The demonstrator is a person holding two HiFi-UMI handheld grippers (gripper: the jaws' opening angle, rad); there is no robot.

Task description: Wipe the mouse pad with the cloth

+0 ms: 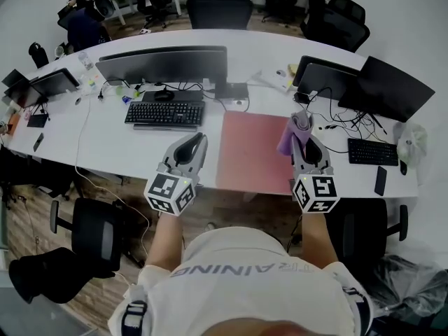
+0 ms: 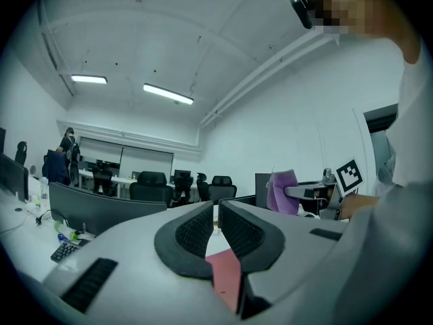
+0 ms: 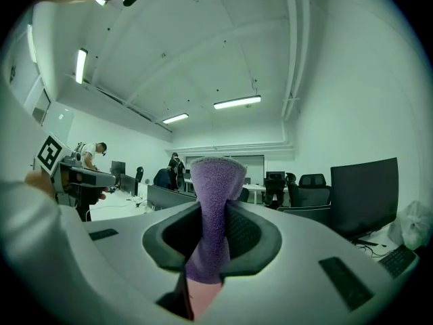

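A pink mouse pad lies on the white desk, reaching its front edge. My right gripper hovers over the pad's right edge, shut on a purple cloth that sticks up from between its jaws. In the right gripper view the cloth fills the jaw gap and the pad shows below it. My left gripper is held just left of the pad, shut and holding nothing. In the left gripper view its jaws stand nearly touching, with the pad below and the cloth off to the right.
A black keyboard and a monitor stand behind the left gripper. To the right are dark monitors, tangled cables, another keyboard and a phone. An office chair stands at the near left.
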